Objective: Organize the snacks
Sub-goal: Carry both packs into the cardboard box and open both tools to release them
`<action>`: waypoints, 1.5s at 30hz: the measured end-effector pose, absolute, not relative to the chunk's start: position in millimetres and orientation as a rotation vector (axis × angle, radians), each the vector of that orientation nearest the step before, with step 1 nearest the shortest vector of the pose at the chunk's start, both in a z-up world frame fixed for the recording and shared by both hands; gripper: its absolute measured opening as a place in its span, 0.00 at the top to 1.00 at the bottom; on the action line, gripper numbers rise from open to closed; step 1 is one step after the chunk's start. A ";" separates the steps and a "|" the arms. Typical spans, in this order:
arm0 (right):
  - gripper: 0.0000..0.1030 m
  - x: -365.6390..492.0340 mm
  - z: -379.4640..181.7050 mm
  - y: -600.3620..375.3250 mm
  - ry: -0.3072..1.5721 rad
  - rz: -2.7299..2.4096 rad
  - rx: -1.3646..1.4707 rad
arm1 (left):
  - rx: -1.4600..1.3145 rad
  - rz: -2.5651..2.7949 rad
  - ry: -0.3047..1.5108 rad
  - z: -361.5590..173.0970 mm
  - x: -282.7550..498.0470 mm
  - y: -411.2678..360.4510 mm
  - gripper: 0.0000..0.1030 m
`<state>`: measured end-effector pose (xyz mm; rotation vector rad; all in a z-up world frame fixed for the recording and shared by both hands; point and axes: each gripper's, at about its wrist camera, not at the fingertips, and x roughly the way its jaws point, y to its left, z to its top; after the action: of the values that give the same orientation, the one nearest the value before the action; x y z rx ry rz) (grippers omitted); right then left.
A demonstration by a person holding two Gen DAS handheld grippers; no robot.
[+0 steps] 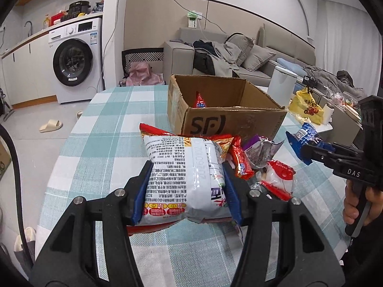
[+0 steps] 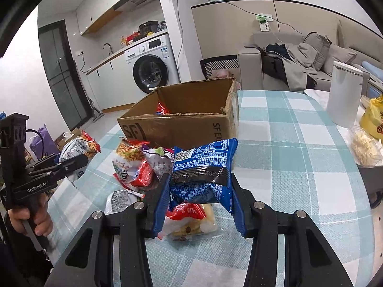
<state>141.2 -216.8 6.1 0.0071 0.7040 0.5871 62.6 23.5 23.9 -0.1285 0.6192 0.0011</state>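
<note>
Two grippers, one snack packet each, above a checked table.

Left gripper: clamped on white packet with printed text, raised clear of tablecloth. Right gripper: clamped on blue packet, held over snack pile. Beyond the pile: open cardboard box, upright on the cloth, red packet inside. Further off: washing machine, grey sofa.
</note>
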 end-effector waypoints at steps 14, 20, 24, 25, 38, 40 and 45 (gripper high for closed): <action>0.55 146.6 21.2 -202.4 0.679 0.632 0.008 | -0.096 -0.010 0.562 58.4 73.2 10.2 0.49; 0.55 151.8 31.9 -196.0 0.669 0.658 0.019 | -0.094 -0.017 0.551 68.2 81.5 5.3 0.49; 0.55 154.4 39.8 -191.3 0.659 0.668 0.017 | -0.097 -0.023 0.551 70.1 90.9 5.1 0.49; 0.55 155.7 41.6 -189.7 0.656 0.670 0.015 | -0.101 -0.024 0.553 69.4 94.0 6.5 0.49; 0.55 178.7 48.0 -176.5 0.655 0.680 0.026 | -0.132 -0.020 0.570 65.5 141.9 16.6 0.49; 0.55 182.1 49.7 -175.1 0.652 0.679 0.024 | -0.136 -0.021 0.568 66.4 147.2 18.8 0.49; 0.55 191.4 52.0 -172.4 0.654 0.676 0.031 | -0.138 -0.023 0.555 73.7 164.6 17.1 0.49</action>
<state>191.4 -172.4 52.0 0.0306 0.6539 0.6760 164.6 17.1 73.7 -0.1377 0.5549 -0.0230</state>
